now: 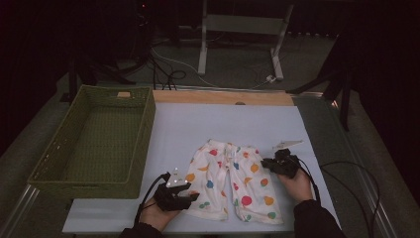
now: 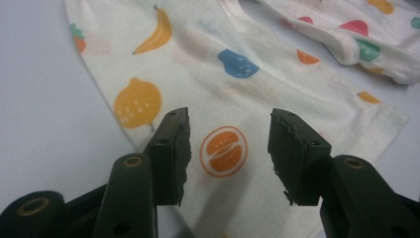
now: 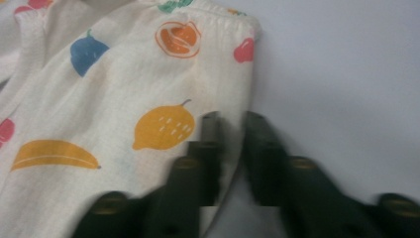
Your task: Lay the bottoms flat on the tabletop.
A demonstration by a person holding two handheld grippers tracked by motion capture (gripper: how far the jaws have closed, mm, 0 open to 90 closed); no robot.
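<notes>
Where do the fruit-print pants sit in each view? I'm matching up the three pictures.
High view: fruit-print pants lie low centre on the table.
Left gripper view: pants spread ahead of the jaws.
Right gripper view: pants cover the left half.
Shared landmark: yellow lemon print.

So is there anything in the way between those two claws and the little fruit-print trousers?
Nothing visible. The left gripper stands open directly over the trousers, and the right gripper is closing at the edge of one side of them.
</notes>
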